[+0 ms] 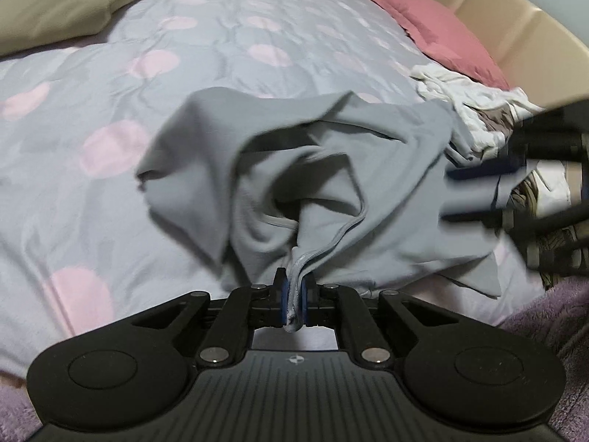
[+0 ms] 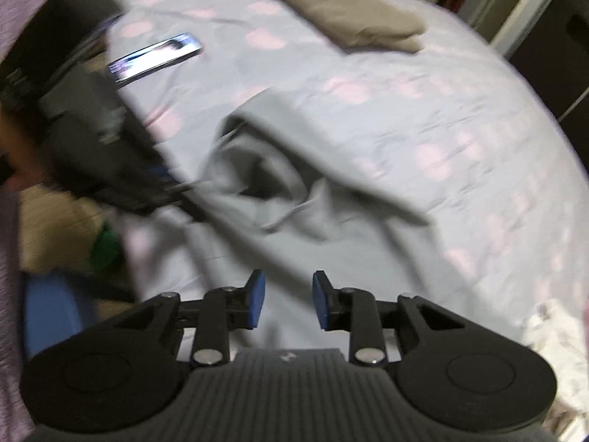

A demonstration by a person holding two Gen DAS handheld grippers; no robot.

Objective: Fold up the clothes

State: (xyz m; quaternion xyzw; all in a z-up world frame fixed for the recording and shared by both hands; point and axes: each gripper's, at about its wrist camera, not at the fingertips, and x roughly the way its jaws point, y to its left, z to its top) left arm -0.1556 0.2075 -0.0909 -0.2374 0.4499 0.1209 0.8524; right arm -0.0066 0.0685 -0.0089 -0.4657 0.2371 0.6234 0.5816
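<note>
With the left gripper (image 1: 293,296) pinching a hem of the grey garment (image 1: 331,169) crumpled on the bed (image 1: 92,202), the right gripper (image 2: 288,304), jaws spread and empty, should take an opposite edge and draw it flat.

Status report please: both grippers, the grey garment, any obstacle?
Left gripper shut on grey garment hem. Right gripper open, empty. Garment crumpled on bedspread. Laundry pile close beside.

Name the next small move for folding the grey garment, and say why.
Probably bring the right tool back down onto a free edge of the grey garment. Its jaws stand open and empty, while the left tool pinches a seam and the cloth lies bunched on the bed.
</note>
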